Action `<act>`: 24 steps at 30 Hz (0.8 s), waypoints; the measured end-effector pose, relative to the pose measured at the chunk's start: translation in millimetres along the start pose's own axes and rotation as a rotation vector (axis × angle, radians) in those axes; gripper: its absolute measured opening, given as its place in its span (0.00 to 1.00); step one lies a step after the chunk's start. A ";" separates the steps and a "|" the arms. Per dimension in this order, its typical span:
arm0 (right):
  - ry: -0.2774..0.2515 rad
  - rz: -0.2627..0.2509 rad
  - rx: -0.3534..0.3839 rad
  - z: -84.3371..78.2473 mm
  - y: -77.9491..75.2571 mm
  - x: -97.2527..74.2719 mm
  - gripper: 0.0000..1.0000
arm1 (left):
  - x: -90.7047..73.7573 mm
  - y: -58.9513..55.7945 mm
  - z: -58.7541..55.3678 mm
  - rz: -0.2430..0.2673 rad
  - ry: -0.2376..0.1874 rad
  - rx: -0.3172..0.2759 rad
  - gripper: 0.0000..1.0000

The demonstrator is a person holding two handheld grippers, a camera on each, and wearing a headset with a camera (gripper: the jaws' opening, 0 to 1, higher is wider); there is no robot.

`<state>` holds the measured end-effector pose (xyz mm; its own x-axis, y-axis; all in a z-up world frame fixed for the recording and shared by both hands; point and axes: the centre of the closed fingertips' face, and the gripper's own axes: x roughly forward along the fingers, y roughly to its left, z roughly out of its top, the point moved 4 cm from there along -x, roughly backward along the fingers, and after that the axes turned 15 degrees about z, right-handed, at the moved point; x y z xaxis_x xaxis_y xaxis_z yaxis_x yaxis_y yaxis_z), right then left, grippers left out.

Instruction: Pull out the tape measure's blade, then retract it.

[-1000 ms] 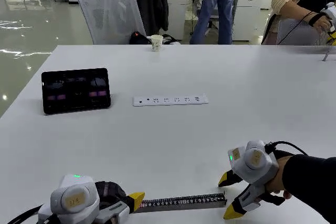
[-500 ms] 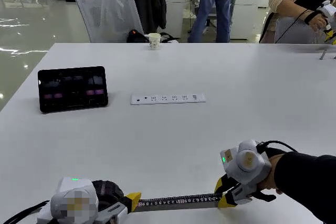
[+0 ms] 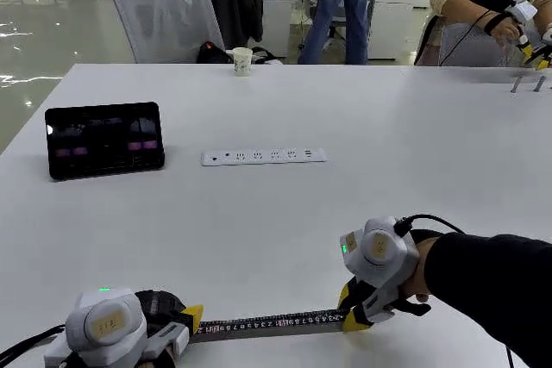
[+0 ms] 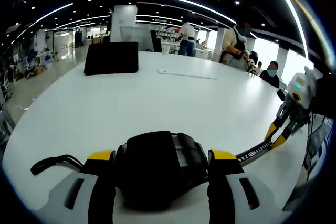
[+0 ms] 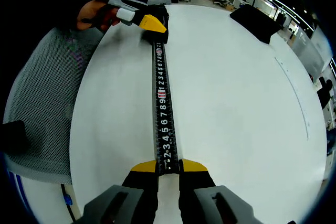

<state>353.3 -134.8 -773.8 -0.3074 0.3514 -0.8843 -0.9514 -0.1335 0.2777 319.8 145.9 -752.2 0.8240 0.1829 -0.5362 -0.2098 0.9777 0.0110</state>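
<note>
Right gripper pinches blade end, numerals 2 to 9 legible; left gripper clamps tape measure case; power strip at 12 o'clock.

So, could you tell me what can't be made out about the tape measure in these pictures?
Left gripper view: the tape measure case is a dark shape clamped in the left tongs; no markings readable.
Right gripper view: the blade tip is hidden between the shut right tongs.
Head view: blade figures too small to read; the case sits mostly behind the left tongs' body.
</note>
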 end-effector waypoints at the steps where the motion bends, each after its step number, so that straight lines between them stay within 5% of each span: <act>1: 0.003 0.000 0.002 -0.1 -0.1 0.1 0.11 | 0.0 -0.2 -0.4 -0.001 0.004 -0.006 0.65; 6: 0.017 0.005 0.008 0.9 0.0 -0.3 0.11 | 2.4 0.0 -0.8 -0.003 0.050 0.020 0.64; 24: -0.036 0.005 0.060 4.5 -0.7 1.0 0.10 | 1.0 0.4 -3.0 -0.003 0.057 0.052 0.62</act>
<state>353.6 -130.3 -773.2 -0.3121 0.3841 -0.8689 -0.9489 -0.0805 0.3052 319.0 146.1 -755.3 0.7932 0.1749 -0.5834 -0.1785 0.9826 0.0519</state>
